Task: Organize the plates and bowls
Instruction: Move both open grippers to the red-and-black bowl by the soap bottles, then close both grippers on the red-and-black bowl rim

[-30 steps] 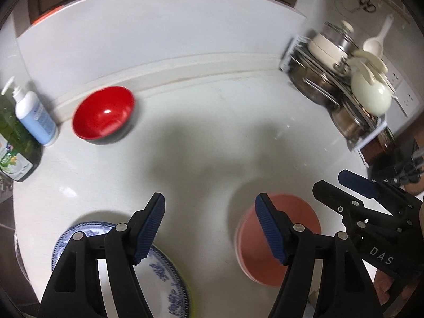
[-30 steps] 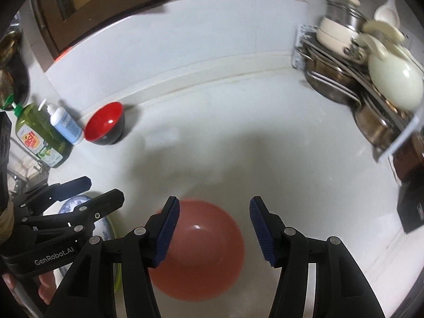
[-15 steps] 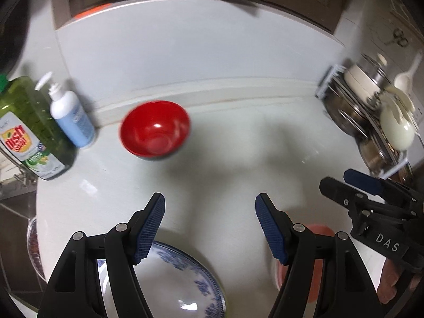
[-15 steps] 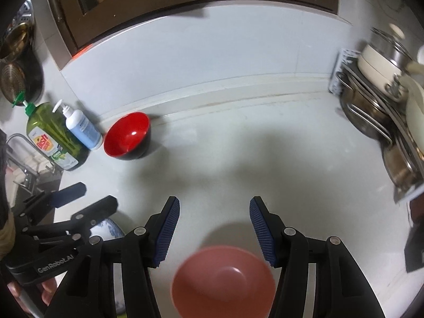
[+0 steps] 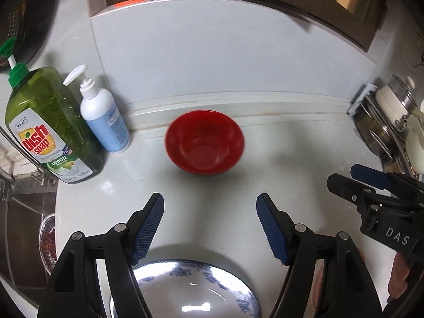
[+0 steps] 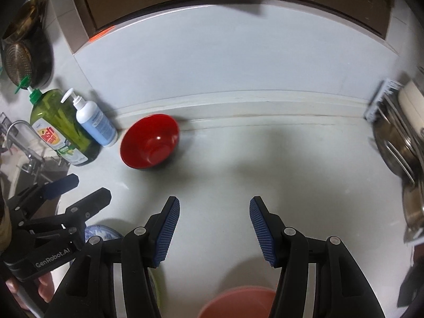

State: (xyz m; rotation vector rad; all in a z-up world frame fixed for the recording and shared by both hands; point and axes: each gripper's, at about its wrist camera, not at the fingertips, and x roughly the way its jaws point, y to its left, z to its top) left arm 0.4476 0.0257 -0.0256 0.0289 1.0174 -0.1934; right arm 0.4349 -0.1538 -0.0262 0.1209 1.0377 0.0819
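A red bowl stands on the white counter near the back wall; it also shows in the right wrist view. A blue-patterned white plate lies just below my open, empty left gripper; a sliver of it shows in the right wrist view. A pink bowl sits under my open, empty right gripper. The left gripper points at the red bowl from some distance. Each gripper shows in the other's view, the right one and the left one.
A green dish soap bottle and a white pump bottle stand left of the red bowl. A rack of steel pots stands at the right. A sink with a tap is at the left edge.
Both grippers have drawn back and tilted up. The pink bowl and the plate slid toward the bottom of the views, and the red bowl moved toward the centre.
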